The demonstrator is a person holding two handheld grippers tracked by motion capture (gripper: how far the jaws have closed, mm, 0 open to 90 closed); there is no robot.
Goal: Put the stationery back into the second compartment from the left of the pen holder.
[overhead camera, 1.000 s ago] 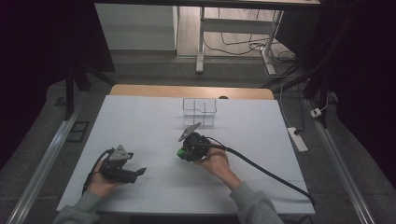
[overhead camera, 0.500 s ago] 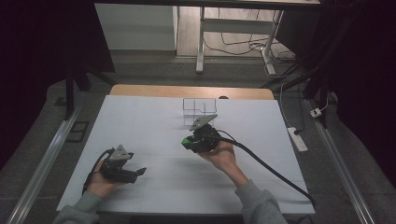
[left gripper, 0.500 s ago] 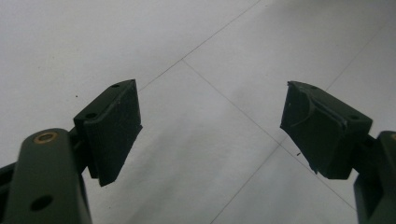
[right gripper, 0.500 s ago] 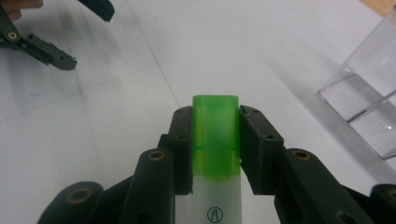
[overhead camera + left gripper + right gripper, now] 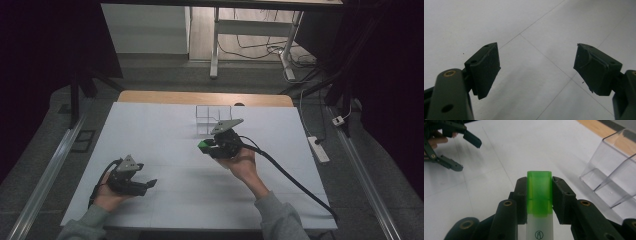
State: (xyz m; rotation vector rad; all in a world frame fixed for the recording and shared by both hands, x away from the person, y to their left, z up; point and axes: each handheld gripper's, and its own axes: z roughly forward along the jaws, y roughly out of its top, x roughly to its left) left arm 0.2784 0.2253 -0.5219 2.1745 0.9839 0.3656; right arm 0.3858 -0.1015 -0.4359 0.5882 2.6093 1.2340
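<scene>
Your desk (image 5: pixel 165 125) lay bare across its white middle, with open room between both hands and every edge. Your right claw (image 5: pixel 206 146) had closed on a green-capped tube (image 5: pixel 539 192), held above the desk just beside the clear divided box (image 5: pixel 212 117) near the far edge. Your left claw (image 5: pixel 148 184) hung wide apart, holding nothing, low over the near-left desk.
</scene>
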